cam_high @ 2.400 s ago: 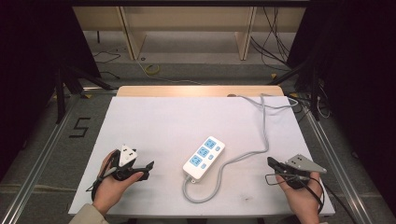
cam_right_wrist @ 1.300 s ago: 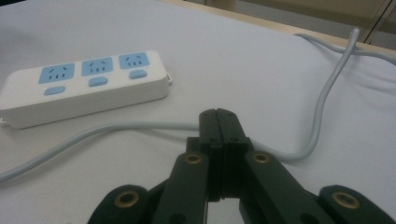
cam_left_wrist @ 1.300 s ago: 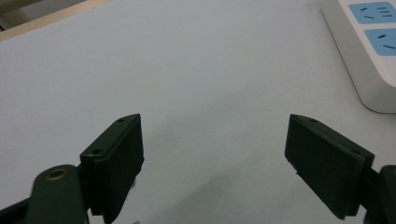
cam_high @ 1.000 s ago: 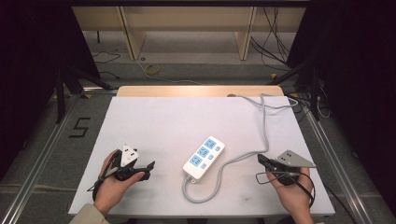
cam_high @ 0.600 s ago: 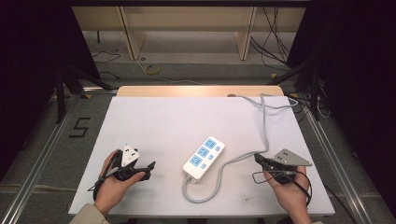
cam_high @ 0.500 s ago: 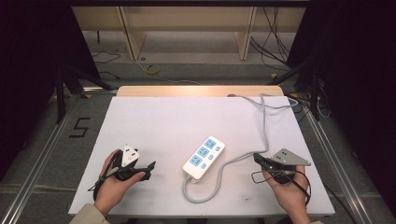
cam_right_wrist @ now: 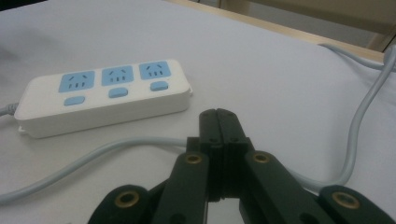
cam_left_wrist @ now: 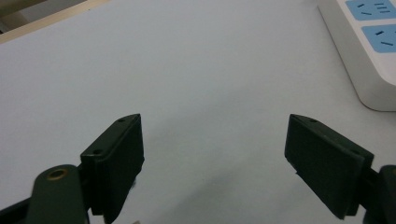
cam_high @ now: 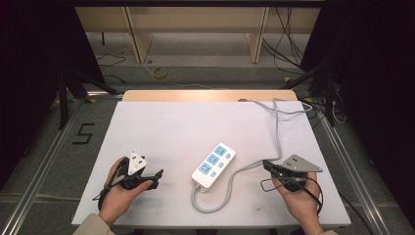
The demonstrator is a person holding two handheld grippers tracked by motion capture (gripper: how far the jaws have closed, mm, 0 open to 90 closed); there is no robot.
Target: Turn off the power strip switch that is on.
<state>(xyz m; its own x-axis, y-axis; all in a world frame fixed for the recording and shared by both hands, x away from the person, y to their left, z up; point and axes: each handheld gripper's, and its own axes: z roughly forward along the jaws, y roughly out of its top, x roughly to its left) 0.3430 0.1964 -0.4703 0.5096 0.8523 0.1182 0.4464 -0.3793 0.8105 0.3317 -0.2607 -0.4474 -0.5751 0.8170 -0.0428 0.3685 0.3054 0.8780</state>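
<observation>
Looking down from the high view, I have the white power strip (cam_high: pixel 214 166) lying flat a little in from the near edge of the table (cam_high: pixel 161 127), roughly midway between the left and right edges and angled so that its far end points toward the far right corner. Its three blue sockets face up, each with a small blue button beside it. A grey cable (cam_high: pixel 277 132) leaves the near end of the strip, loops toward the near edge, curves back to the right and runs on to the far right corner, where it drops off the table. My right gripper (cam_high: pixel 269 167) sits near the right end of the near edge, just right of the strip, with its tip low over the cable; whether it touches the cable I cannot tell. In the right gripper view its jaws are pressed flat together with nothing between them, the cable crosses just past the tip, and the strip lies beyond that. My left gripper (cam_high: pixel 157 175) rests toward the left end of the near edge, held in the left hand (cam_high: pixel 120 193) and pointing right toward the strip, clearly apart from it. In the left gripper view its jaws stand wide apart over bare table and hold nothing, with the strip's end in the upper right corner.
</observation>
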